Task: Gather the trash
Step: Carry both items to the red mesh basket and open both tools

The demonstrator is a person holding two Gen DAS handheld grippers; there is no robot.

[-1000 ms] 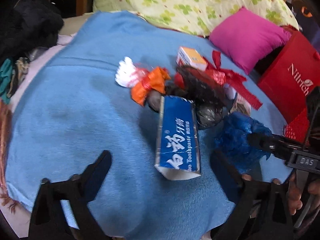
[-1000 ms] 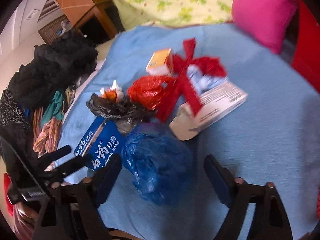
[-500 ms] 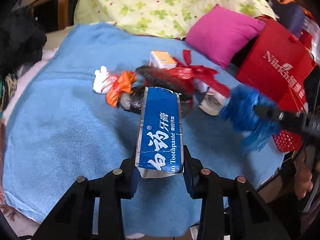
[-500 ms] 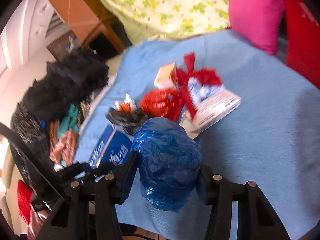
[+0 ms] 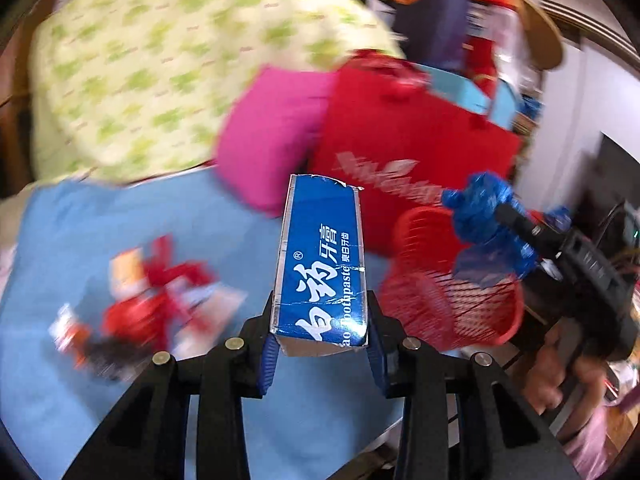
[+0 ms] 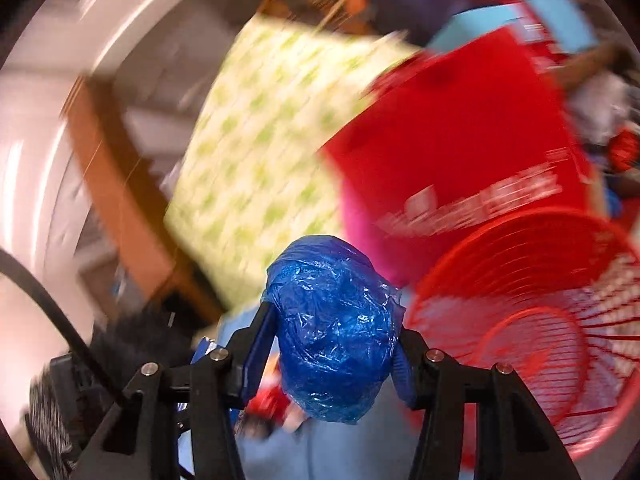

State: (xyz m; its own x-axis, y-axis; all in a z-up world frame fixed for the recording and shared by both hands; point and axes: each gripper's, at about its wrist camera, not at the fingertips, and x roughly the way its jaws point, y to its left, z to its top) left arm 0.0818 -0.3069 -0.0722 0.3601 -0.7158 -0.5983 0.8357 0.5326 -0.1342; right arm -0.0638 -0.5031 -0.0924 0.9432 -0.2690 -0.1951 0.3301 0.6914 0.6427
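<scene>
My left gripper [image 5: 320, 344] is shut on a blue toothpaste box [image 5: 322, 256] and holds it in the air above the blue blanket [image 5: 80, 232]. My right gripper [image 6: 332, 344] is shut on a crumpled blue plastic bag [image 6: 334, 332]; it also shows in the left wrist view [image 5: 486, 220], held over a red mesh basket [image 5: 436, 300]. In the right wrist view the basket [image 6: 532, 320] lies just right of the bag. More trash [image 5: 148, 308], red and white wrappers and a small box, lies blurred on the blanket at the left.
A red shopping bag [image 5: 408, 136] stands behind the basket, with a pink cushion [image 5: 272, 136] and a green-patterned pillow [image 5: 152, 64] to its left. The blanket's right edge ends by the basket.
Both grippers have lifted their loads and swung right, away from the trash pile. The blue bag is now over the red basket, the toothpaste box close to its left.
</scene>
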